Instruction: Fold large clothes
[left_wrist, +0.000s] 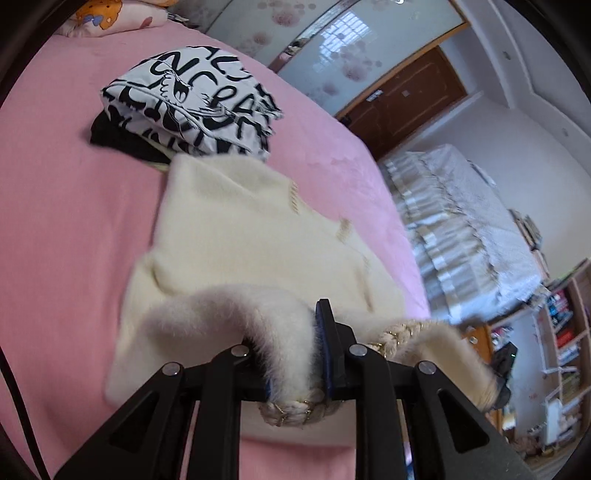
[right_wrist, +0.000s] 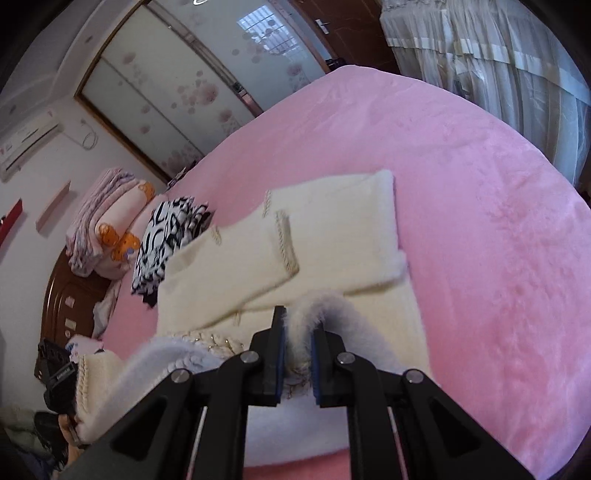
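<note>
Hidden: the near hem of the cream sweater (left_wrist: 236, 236) is lost behind both gripper frames; blur softens its fuzzy edge in both views.
Left gripper (left_wrist: 284, 343): clamped on a furry fold of the sweater with braided gold trim; one finger is buried in the fur.
Right gripper (right_wrist: 297, 334): closed on a raised tuft of the same fuzzy edge; pads nearly meeting through the fabric.
Sweater: lying on the pink bed (right_wrist: 461, 184), partly folded, a sleeve laid across the body; near edge lifted by both grippers.
Edges: the far end of the sweater touches the black-and-white printed garment (left_wrist: 192, 103), which sits folded over something black.
Open room: bare pink cover on both sides of the sweater and beyond its far end, away from the printed garment.
Beyond sweater: folded cartoon-print bedding (right_wrist: 110, 229) past the printed garment, by a wooden headboard (right_wrist: 62, 295).
Room: floral sliding wardrobe doors (right_wrist: 177, 85), wall air conditioner (right_wrist: 26, 144), pale curtains (right_wrist: 498, 66), bookshelf (left_wrist: 561, 332) cut off at the frame edge.
</note>
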